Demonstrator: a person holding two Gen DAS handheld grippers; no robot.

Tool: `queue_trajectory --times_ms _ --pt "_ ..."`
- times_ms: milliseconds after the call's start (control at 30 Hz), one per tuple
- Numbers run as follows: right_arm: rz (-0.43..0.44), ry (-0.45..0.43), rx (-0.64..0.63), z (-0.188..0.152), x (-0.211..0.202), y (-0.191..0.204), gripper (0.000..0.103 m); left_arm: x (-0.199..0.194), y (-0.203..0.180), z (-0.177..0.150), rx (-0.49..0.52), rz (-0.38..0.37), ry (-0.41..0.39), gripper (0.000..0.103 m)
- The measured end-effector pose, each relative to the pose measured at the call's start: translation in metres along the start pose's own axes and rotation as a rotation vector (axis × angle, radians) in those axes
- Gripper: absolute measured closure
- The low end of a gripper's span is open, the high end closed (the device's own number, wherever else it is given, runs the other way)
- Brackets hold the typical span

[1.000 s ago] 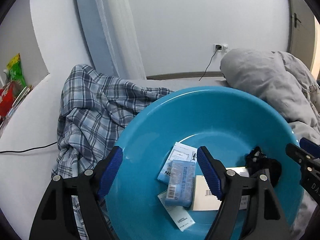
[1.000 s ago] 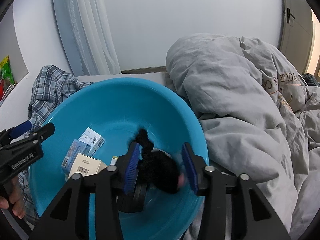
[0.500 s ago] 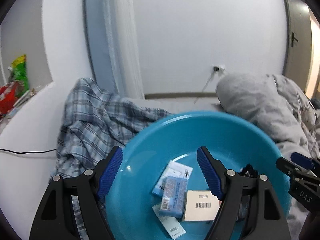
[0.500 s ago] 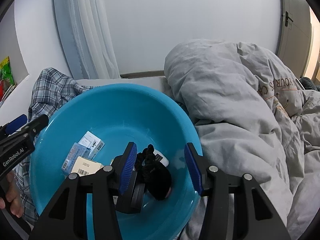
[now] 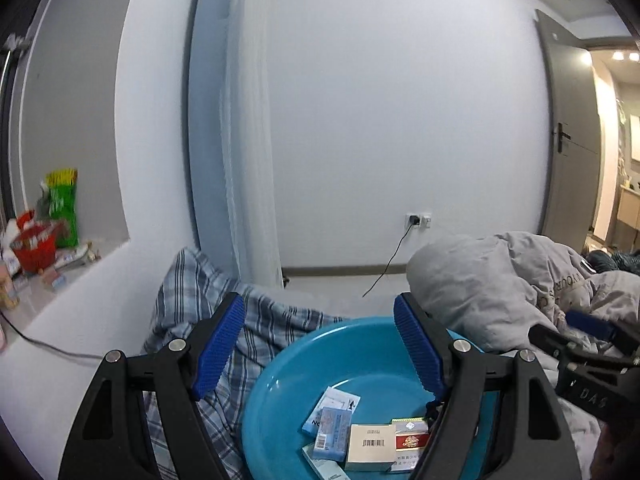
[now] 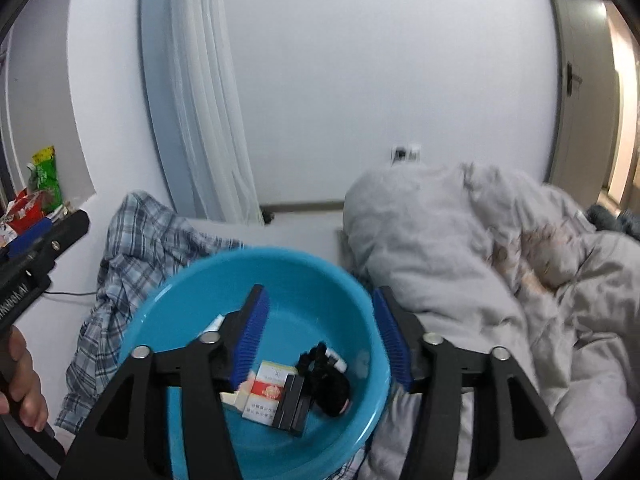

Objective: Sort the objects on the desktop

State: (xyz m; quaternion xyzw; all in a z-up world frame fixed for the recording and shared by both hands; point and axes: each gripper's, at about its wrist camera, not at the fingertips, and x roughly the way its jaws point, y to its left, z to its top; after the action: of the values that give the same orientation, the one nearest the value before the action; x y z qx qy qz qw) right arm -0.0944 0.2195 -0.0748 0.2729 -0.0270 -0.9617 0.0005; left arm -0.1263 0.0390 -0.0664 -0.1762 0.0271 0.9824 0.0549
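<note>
1. Behind everything, a white wall (image 5: 400, 120) fills the room, with a sheer curtain (image 5: 248, 140) at 11 o'clock and a grey door (image 5: 568, 152) at 3 o'clock.
2. Grey duvet (image 6: 480, 264) heaped at 3 o'clock, plaid cloth (image 6: 136, 248) bunched at 9 o'clock, both touching the basin.
3. Teal basin (image 6: 192, 304) sits between them, round and glossy.
4. Inside it: a red-and-white carton (image 6: 266, 396), a white barcode box (image 5: 370, 442), a pale blue packet (image 5: 332, 434), a black boxy item (image 6: 294, 406) and a black fuzzy clump (image 6: 330, 388), all crowded together.
5. Left gripper (image 5: 318, 352) hangs above the basin, jaws wide, holding nothing.
6. Right gripper (image 6: 320, 340) hovers over the basin too, jaws spread wide, empty.
</note>
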Motion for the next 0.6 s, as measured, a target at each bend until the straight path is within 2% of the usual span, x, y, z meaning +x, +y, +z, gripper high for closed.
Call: queue_trajectory --times_ms 33,100,167,233,367,433,467,500,533,600 --pt "-0.004 -0.016 -0.004 0.002 -0.005 0.001 0.042 -0.007 -0.003 0.003 0.011 -0.003 -0.019 0.024" --pt "-0.004 -0.047 -0.005 0.007 -0.017 0.0 0.042 -0.017 -0.005 0.006 0.021 -0.005 -0.051 0.016" --pt "0.002 -0.064 0.005 0.011 -0.026 -0.001 0.034 -0.031 -0.006 0.01 0.022 0.017 -0.114 0.015" --pt "0.004 -0.083 0.028 0.014 -0.034 -0.004 0.021 -0.043 -0.005 0.013 0.034 0.056 -0.167 0.015" --pt "0.015 -0.118 0.069 0.02 -0.048 -0.012 0.02 -0.072 -0.005 0.025 0.078 0.094 -0.246 0.014" --pt "0.021 -0.128 0.082 0.023 -0.055 -0.016 0.02 -0.084 -0.003 0.03 0.082 0.087 -0.26 0.012" --pt "0.023 -0.134 0.088 0.023 -0.058 -0.018 0.02 -0.091 -0.002 0.034 0.08 0.087 -0.254 0.003" --pt "0.023 -0.14 0.094 0.024 -0.061 -0.019 0.019 -0.095 -0.001 0.037 0.072 0.096 -0.236 0.0" --pt "0.024 -0.146 0.097 0.025 -0.063 -0.02 0.014 -0.098 0.0 0.039 0.062 0.098 -0.216 0.0" --pt "0.023 -0.164 0.102 0.026 -0.07 -0.022 0.009 -0.108 0.002 0.042 0.047 0.051 -0.206 0.0"
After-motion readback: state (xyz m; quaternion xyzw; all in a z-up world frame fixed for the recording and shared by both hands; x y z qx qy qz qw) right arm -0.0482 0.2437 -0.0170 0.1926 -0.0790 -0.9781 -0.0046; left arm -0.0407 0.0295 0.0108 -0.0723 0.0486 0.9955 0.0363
